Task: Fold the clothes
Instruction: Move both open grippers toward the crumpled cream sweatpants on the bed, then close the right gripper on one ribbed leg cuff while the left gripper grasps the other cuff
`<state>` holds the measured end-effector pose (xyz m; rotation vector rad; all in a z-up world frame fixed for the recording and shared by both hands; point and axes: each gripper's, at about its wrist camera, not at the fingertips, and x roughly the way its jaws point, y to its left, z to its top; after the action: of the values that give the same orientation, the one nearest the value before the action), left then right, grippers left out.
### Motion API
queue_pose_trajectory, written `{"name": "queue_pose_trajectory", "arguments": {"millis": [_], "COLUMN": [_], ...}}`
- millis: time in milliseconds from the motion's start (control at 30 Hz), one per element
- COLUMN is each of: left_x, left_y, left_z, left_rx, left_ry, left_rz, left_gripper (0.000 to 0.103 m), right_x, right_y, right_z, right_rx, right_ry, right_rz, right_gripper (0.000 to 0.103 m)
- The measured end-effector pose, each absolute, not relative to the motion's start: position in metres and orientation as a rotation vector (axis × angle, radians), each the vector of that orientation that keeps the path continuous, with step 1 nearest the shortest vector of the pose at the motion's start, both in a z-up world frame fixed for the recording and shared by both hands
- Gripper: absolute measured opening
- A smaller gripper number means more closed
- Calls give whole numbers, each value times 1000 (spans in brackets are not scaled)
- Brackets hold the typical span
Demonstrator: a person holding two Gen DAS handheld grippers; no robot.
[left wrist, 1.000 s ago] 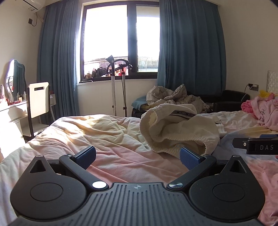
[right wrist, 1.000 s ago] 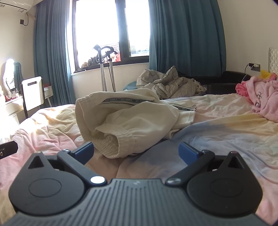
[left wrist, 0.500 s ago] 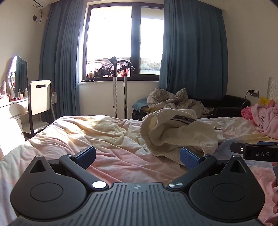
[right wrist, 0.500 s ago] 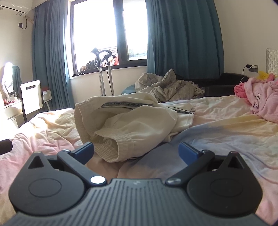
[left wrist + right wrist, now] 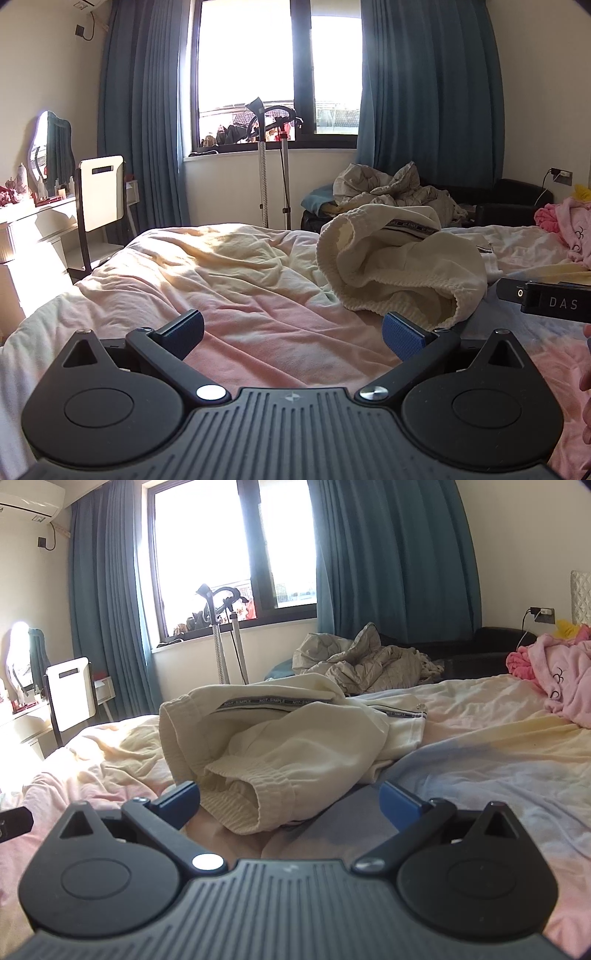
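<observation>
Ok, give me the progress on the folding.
Nothing looks folded yet: the cream garment lies crumpled on the bed. In hand: nothing; the left gripper and right gripper hover before it, jaws open and empty. Left: grasp it, spread it and fold; the pink clothes wait too.

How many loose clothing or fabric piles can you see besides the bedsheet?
3: the cream garment crumpled mid-bed, a pink pile at the bed's right edge, a grey heap beyond the bed under the window. More may be hidden.
</observation>
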<state>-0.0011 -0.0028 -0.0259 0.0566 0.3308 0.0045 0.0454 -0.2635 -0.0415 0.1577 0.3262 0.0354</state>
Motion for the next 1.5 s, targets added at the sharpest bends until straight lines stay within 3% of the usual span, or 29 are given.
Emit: {"name": "queue_pose_trajectory", "arguments": {"millis": [300, 567, 1033, 1300, 1433, 1500], "left_x": [6, 11, 9, 3, 10, 15], "left_y": [-4, -3, -7, -4, -2, -3], "left_z": [-28, -31, -25, -19, -24, -28], "left_rx": [49, 43, 32, 12, 1, 10], "left_ry": [365, 378, 350, 323, 344, 358], "left_rz": [12, 15, 16, 16, 24, 31], "left_gripper": [103, 103, 103, 103, 103, 103], "right_x": [96, 119, 91, 120, 139, 146], "right_y": [-265, -265, -258, -260, -258, -253], "right_z": [-70, -87, -66, -83, -97, -102], "right_rx": [177, 205, 179, 174, 192, 172], "right_ry": [383, 430, 353, 437, 494, 501], "right_rz": [51, 34, 33, 24, 59, 59], "right_gripper": [103, 92, 93, 92, 81, 68]}}
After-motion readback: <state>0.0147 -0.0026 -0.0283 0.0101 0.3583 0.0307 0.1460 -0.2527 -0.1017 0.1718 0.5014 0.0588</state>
